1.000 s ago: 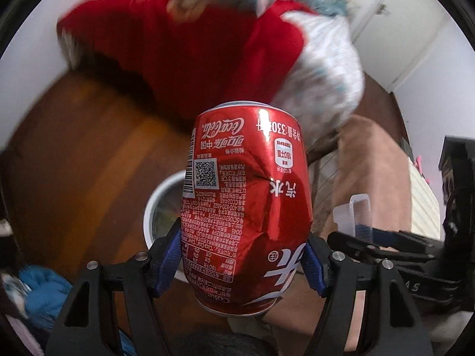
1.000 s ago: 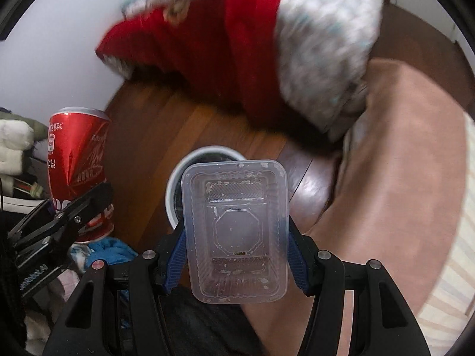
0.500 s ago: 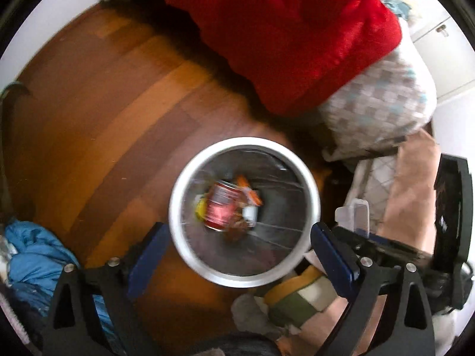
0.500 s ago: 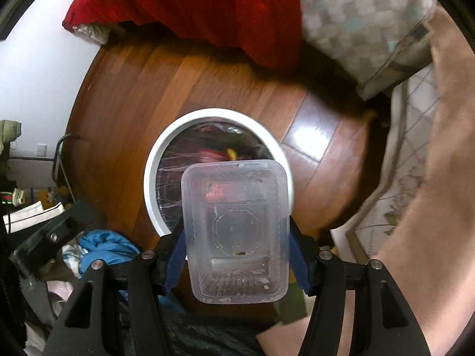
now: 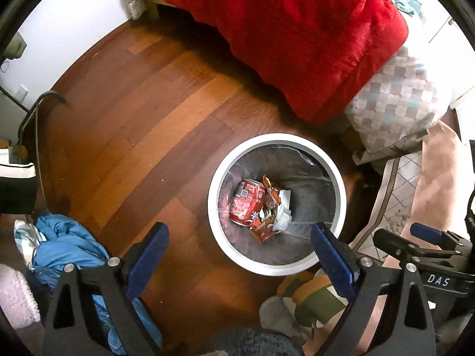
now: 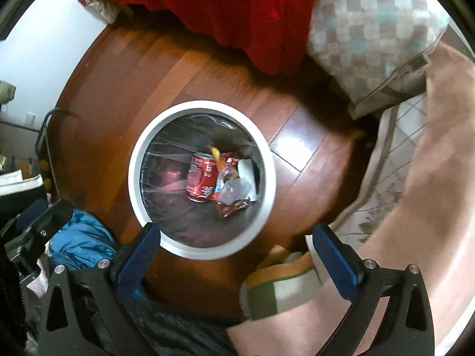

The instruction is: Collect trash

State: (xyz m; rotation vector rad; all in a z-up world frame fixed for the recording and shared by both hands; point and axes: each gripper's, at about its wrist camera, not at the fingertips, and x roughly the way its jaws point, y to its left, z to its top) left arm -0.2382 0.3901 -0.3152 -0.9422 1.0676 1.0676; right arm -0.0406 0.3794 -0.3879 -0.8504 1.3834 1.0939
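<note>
Grippers, 2, hand-held, both pointing steeply down at the floor. Left gripper [image 5: 239, 247]: jaws spread wide, nothing between them, having just been opening. Right gripper [image 6: 234, 247]: jaws at full spread, nothing held, having just been opening. Bin [image 5: 228, 238], round, white-rimmed, dark liner, standing on the wooden floor [image 5: 142, 136] beneath both grippers. Contents: crushed red can [image 5: 247, 206] lying on its side; clear plastic container [image 5: 283, 212] just beside it to the right; red-orange wrappers [image 5: 268, 191] between them and around. Surroundings: red blanket [image 5: 297, 35] and checked pillow [image 5: 397, 101] beyond the bin; blue cloth [image 5: 68, 246] at lower left.
</note>
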